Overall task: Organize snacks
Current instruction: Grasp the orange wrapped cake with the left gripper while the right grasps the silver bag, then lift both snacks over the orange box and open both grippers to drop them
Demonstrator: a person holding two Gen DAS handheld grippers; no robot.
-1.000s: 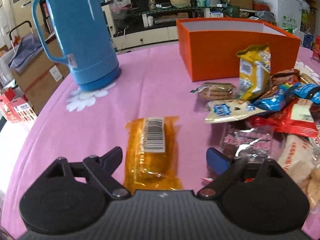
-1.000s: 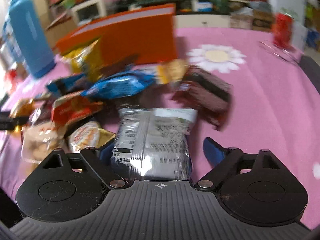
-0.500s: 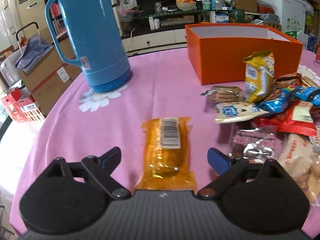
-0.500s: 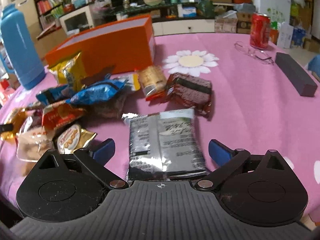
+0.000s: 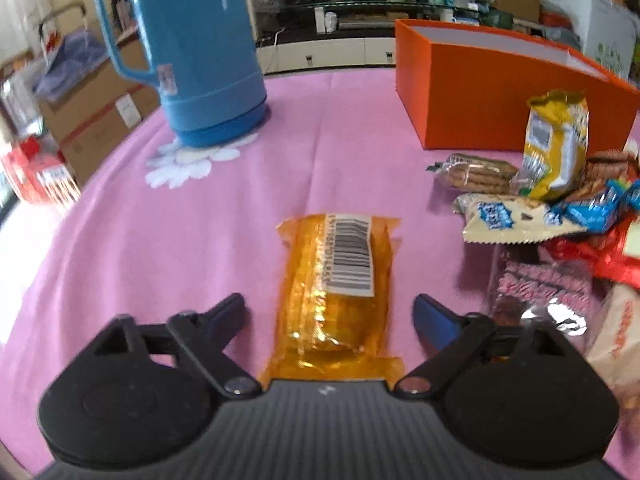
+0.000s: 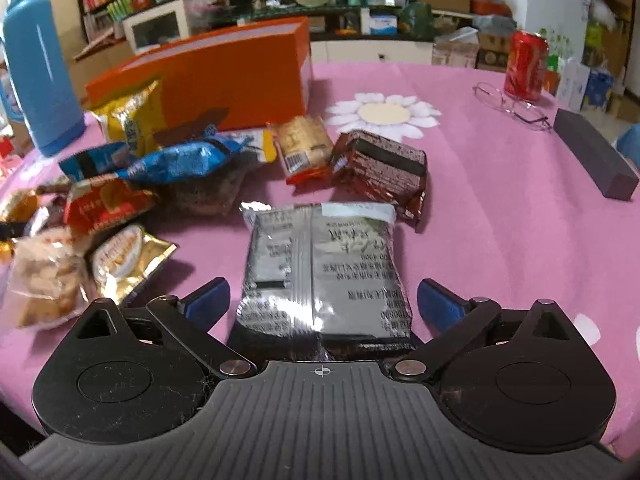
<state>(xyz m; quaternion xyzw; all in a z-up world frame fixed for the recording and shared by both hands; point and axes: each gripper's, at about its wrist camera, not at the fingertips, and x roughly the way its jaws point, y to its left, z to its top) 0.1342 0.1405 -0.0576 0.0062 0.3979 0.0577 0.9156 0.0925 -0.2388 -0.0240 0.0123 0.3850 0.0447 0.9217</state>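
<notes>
An orange-wrapped snack with a barcode (image 5: 340, 288) lies flat on the pink tablecloth, between the wide-open fingers of my left gripper (image 5: 330, 316), which do not touch it. A silver-black snack packet (image 6: 324, 272) lies between the wide-open fingers of my right gripper (image 6: 322, 298), also untouched. An open orange box (image 5: 492, 92) stands at the back; it also shows in the right wrist view (image 6: 208, 76). A heap of mixed snack packets (image 5: 560, 208) lies in front of it, seen in the right wrist view (image 6: 140, 168) too.
A tall blue thermos jug (image 5: 192, 48) stands at the back left. In the right wrist view a red can (image 6: 525, 65), glasses (image 6: 508, 102) and a dark grey block (image 6: 594, 158) sit at the right. A brown cake packet (image 6: 380, 168) lies just beyond the silver one.
Both grippers have pulled back a little from the packets lying between their open fingers. The right view has swung and steadied, so more of the table's right side shows.
</notes>
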